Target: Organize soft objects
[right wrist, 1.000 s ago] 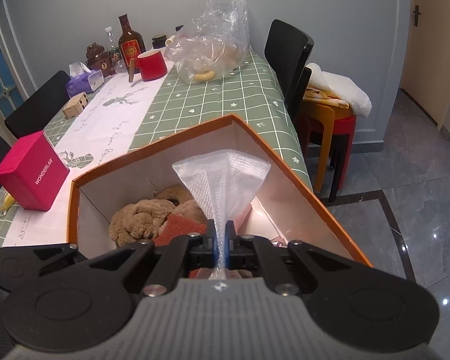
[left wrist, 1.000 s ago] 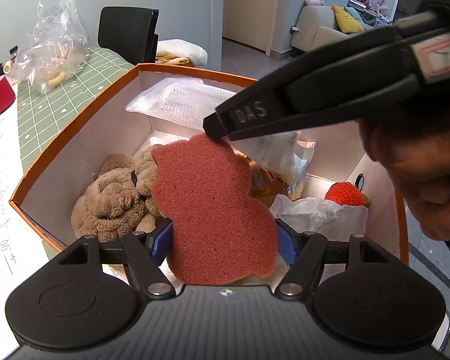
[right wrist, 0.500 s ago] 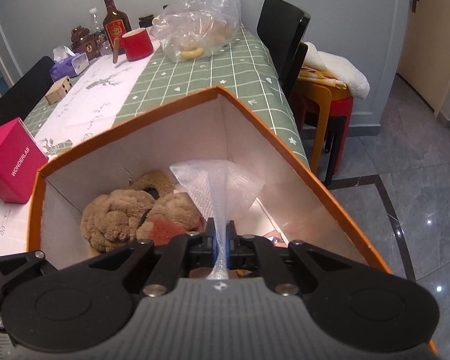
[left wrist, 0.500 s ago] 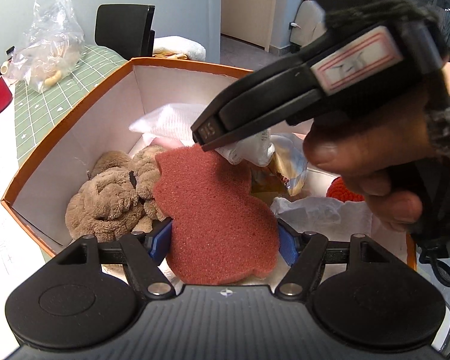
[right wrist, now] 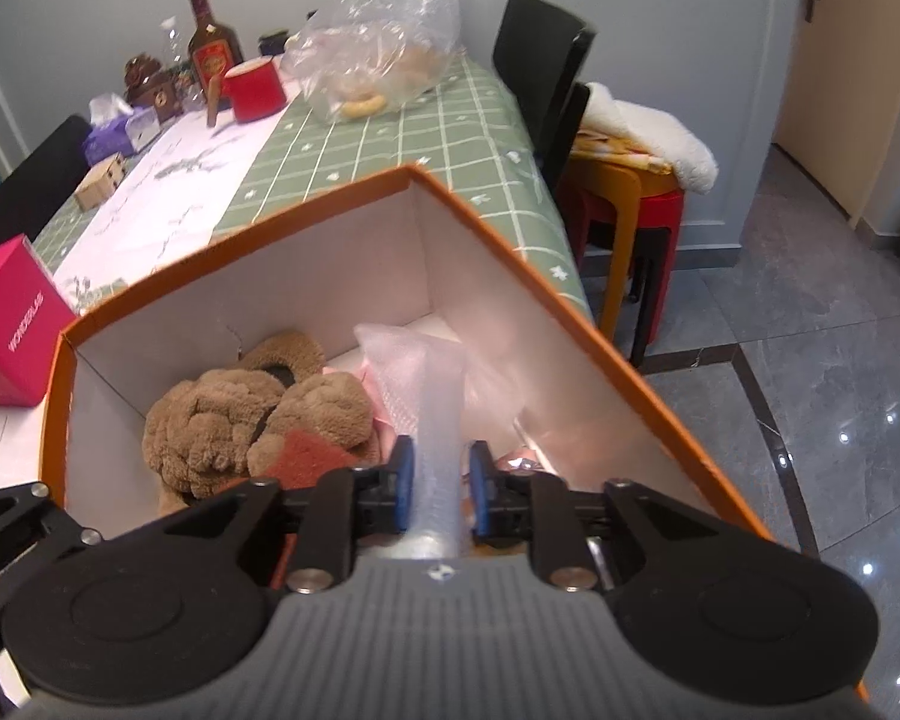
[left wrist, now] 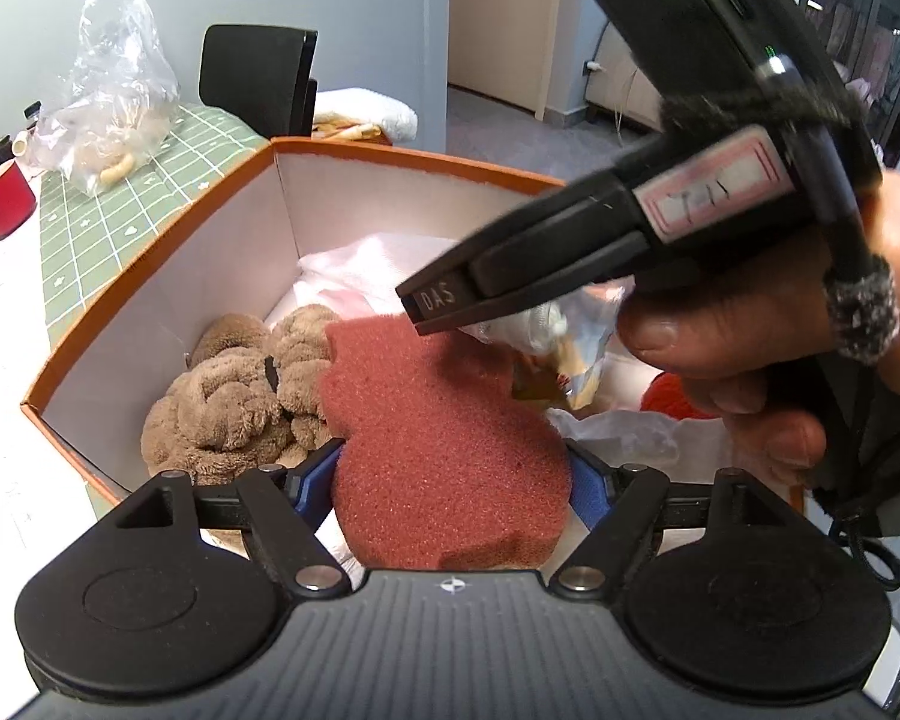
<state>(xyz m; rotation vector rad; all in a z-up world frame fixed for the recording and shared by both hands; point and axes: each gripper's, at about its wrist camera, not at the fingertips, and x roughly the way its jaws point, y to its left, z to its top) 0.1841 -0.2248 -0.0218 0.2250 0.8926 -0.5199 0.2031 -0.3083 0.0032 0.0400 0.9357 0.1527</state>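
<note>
An orange box point(left wrist: 390, 150) with white inner walls holds a brown plush toy point(left wrist: 228, 402), crumpled white wrap and a red crocheted item point(left wrist: 666, 396). My left gripper point(left wrist: 453, 468) is over the box's near side. Its jaws are opening, and the red sponge point(left wrist: 444, 432) still touches both blue pads. A hand holds my right gripper point(left wrist: 426, 306) just above the sponge's far edge. In the right wrist view my right gripper point(right wrist: 441, 474) has its jaws opening. A clear bubble-wrap bag point(right wrist: 426, 384) stands loose between the parted pads and reaches down into the box point(right wrist: 510, 240) beside the plush point(right wrist: 240, 414).
The box sits on a table with a green checked cloth point(right wrist: 390, 138). Farther back are a red mug point(right wrist: 255, 90), a clear plastic bag point(right wrist: 378, 60), a bottle point(right wrist: 213, 54) and a pink box point(right wrist: 12, 324). A black chair point(right wrist: 540, 60) and stacked stools point(right wrist: 630, 210) stand to the right.
My right gripper sank into the box with the bubble-wrap bag and its pads parted. My left gripper's pads spread a little wider around the sponge, which stayed in place.
</note>
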